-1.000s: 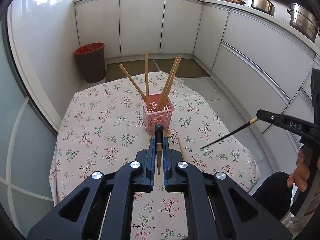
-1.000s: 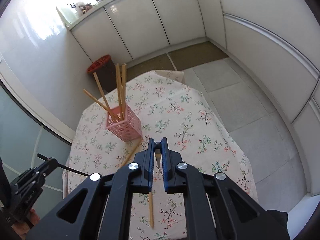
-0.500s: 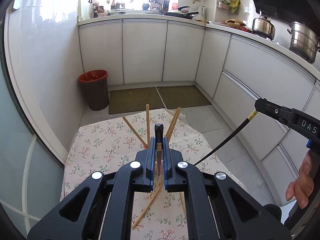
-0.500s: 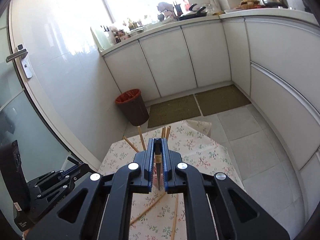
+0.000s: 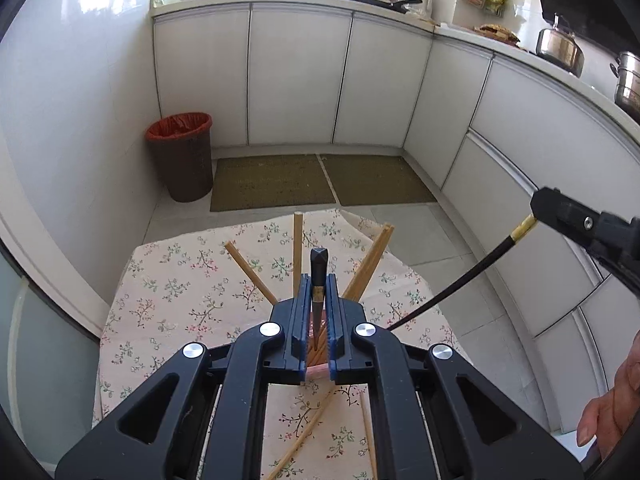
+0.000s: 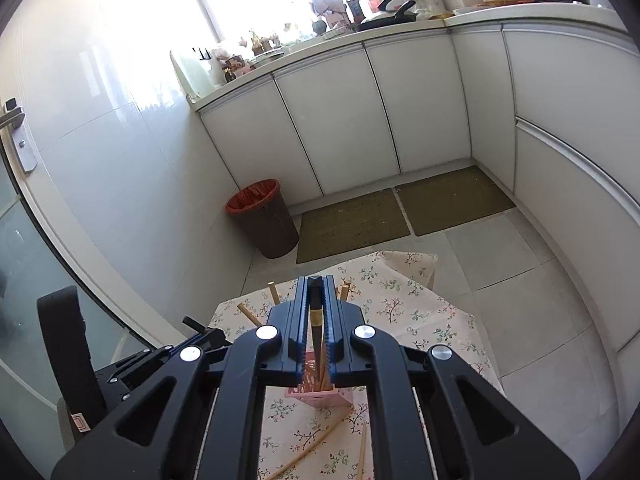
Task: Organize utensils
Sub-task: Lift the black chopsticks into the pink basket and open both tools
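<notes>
Left wrist view: both tools have lifted back from the worktop (image 5: 168, 280). The left tool (image 5: 319, 312) and right tool (image 6: 316, 312) each pinch a black chopstick (image 5: 319, 268), ready for the pink holder (image 6: 320, 394); bamboo chopsticks (image 5: 304, 432) remain loose.

At lower centre we see the right tool (image 6: 315, 292) clamped on a dark chopstick (image 6: 316, 320) with a brass band. Behind it, a pink basket (image 6: 320, 394) of wooden chopsticks (image 6: 273, 292) stands on the floral table (image 6: 432, 320). The left tool (image 6: 200, 334) sits at lower left. A lined bin (image 6: 264, 218) stands on the floor, centre left.
</notes>
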Demonstrator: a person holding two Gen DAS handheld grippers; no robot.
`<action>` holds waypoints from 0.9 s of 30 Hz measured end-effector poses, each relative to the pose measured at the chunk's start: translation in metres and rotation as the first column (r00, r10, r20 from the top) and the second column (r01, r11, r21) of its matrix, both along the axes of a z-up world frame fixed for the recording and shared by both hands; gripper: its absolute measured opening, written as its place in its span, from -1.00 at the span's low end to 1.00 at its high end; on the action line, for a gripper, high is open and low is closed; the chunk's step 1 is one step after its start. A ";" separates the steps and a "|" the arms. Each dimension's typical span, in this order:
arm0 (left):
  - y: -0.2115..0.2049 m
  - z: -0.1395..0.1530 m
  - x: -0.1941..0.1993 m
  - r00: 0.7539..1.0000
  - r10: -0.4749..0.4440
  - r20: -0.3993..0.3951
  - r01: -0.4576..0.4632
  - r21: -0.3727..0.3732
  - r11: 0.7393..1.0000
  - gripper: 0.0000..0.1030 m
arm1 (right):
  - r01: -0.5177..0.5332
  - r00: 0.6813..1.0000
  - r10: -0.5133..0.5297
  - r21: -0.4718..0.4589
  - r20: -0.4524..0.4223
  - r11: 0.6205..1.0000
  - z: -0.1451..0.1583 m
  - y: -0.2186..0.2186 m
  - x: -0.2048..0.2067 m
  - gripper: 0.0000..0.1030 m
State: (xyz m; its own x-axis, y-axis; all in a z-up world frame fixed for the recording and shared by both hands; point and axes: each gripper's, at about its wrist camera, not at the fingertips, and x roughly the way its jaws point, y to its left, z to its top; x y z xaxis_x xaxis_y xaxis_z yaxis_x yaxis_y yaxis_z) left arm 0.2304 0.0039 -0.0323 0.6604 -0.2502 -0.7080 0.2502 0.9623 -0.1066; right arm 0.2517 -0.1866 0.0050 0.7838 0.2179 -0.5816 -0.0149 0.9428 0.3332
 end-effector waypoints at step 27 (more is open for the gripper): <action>0.049 0.000 -0.005 0.971 0.216 0.104 -0.216 -0.008 0.976 -0.06 | -0.051 0.998 0.047 -0.077 -0.049 0.996 -0.056 0.045 0.030 -0.77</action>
